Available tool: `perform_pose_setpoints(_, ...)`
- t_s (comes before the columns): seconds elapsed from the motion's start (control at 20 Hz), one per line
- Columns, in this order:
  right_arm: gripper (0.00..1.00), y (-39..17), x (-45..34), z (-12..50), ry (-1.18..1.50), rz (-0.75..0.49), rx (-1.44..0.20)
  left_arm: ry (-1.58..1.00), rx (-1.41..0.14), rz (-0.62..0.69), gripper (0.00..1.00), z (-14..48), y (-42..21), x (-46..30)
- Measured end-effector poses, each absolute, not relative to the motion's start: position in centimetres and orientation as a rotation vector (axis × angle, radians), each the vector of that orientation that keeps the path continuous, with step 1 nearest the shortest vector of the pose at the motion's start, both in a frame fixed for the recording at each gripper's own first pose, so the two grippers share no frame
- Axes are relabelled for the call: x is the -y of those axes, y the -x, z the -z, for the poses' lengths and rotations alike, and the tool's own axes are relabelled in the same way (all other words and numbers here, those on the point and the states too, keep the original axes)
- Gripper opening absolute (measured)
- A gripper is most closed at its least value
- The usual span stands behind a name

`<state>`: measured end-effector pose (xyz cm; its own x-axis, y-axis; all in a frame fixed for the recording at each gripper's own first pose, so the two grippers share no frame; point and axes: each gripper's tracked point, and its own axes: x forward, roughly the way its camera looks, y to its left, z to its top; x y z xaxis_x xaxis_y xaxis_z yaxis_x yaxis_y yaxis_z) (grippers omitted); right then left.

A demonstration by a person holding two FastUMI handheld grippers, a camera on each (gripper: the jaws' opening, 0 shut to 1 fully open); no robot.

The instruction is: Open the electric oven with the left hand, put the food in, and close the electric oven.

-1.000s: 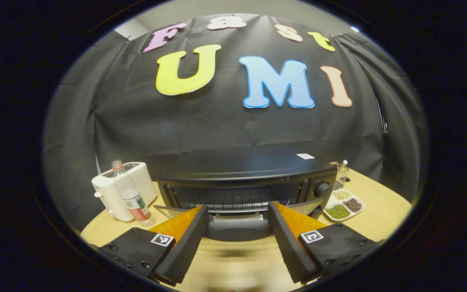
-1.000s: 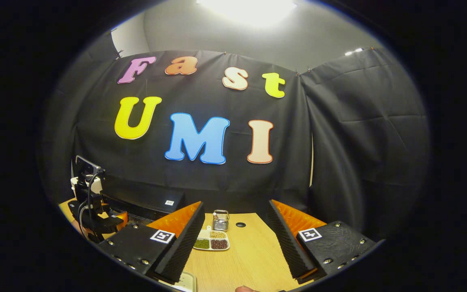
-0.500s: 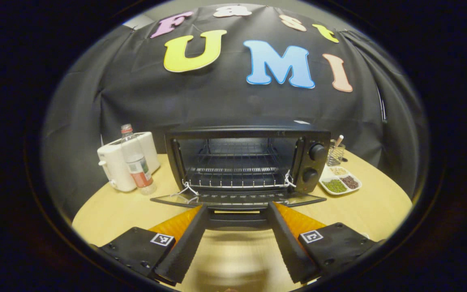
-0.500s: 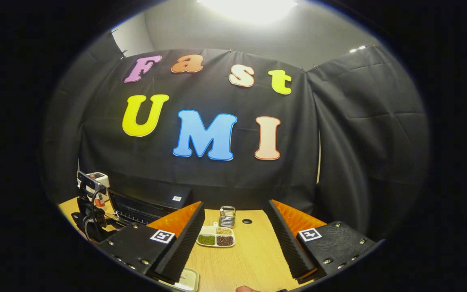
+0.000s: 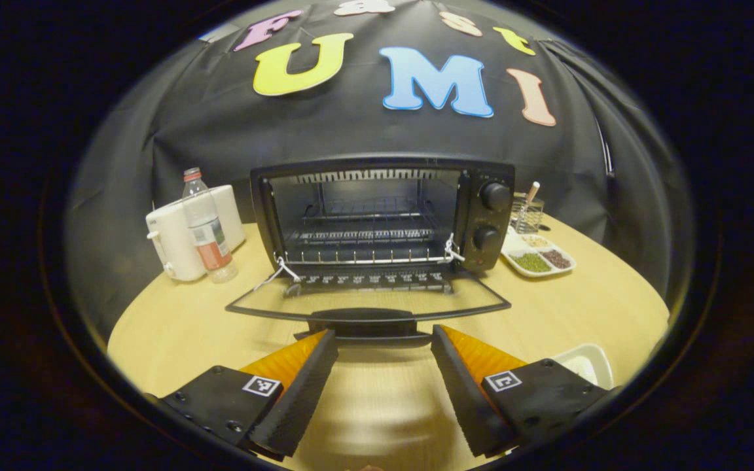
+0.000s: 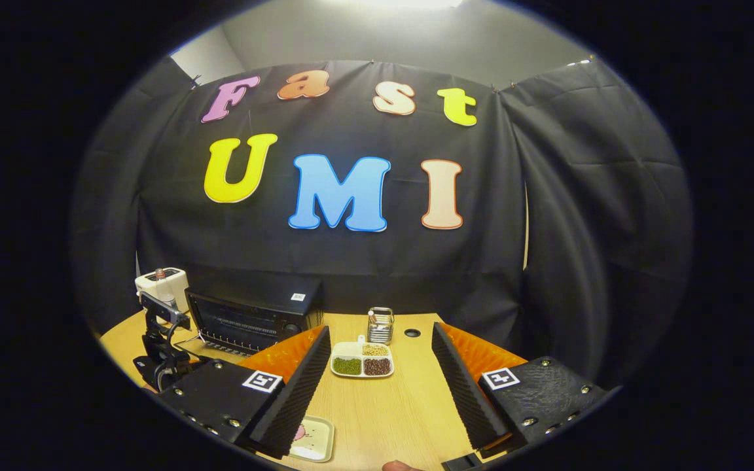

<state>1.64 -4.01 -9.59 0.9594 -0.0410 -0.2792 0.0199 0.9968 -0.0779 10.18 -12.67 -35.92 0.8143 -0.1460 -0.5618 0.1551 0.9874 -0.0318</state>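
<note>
Over the last second the oven (image 5: 382, 216) door (image 5: 368, 302) had swung from part-open down to lying flat, and the left gripper (image 5: 383, 356) had drawn back from it, so the handle (image 5: 362, 322) that sat between its fingers a second ago now lay just beyond the fingertips. The right gripper (image 6: 380, 363) had tipped downward a little, bringing more of the table (image 6: 390, 418) into its view.

In the left gripper view the jaws stood wide apart with nothing between them but bare wood. The oven stood straight ahead, its cavity open and the wire rack (image 5: 365, 235) showing inside, two knobs (image 5: 495, 195) on the right-hand panel. A white appliance (image 5: 177, 239) and a clear bottle (image 5: 203, 226) stood left of the oven, touching or nearly so. A divided dish (image 5: 537, 258) of beans lay right of it, with a mesh holder (image 5: 525, 212) behind. A small white tray (image 5: 586, 363) lay near the right finger.

In the right gripper view the jaws were likewise wide apart and empty. The food plate (image 6: 315, 438) lay on the table just beside the left finger, partly hidden by it. The left gripper (image 6: 158, 353) showed far to the left, in front of the oven (image 6: 252, 314).
</note>
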Motion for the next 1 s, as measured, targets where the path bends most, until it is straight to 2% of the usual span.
perform_pose_setpoints(0.15,0.95,-1.4,3.6,10.2,0.05,0.013,-0.308,-0.025,-0.626,0.155,1.0,37.1,-9.0,12.3)
perform_pose_setpoints(0.3,0.95,-1.6,3.2,10.6,0.062,-0.01,-0.312,-0.027,-0.61,0.135,1.0,35.6,-8.1,11.2)
perform_pose_setpoints(0.45,0.95,-2.0,2.3,11.7,0.052,-0.053,-0.344,-0.006,-0.522,0.115,0.98,30.5,-8.1,9.9)
perform_pose_setpoints(0.55,0.95,-2.3,1.4,13.1,0.035,-0.091,-0.394,0.014,-0.442,0.108,1.0,26.1,-8.2,9.3)
perform_pose_setpoints(0.6,0.95,-2.3,0.9,13.9,0.028,-0.113,-0.418,0.022,-0.402,0.102,0.97,23.9,-8.1,8.8)
perform_pose_setpoints(0.75,0.95,-2.2,-1.2,16.9,0.005,-0.195,-0.515,0.022,-0.288,0.077,1.0,17.4,-7.5,7.3)
perform_pose_setpoints(0.95,0.96,-1.2,-2.8,20.6,0.004,-0.263,-0.63,0.003,-0.165,0.053,0.97,10.9,-6.1,5.5)
perform_pose_setpoints(1.0,0.96,-1.0,-3.2,21.6,0.007,-0.274,-0.662,0.007,-0.146,0.044,1.0,9.9,-5.8,5.0)
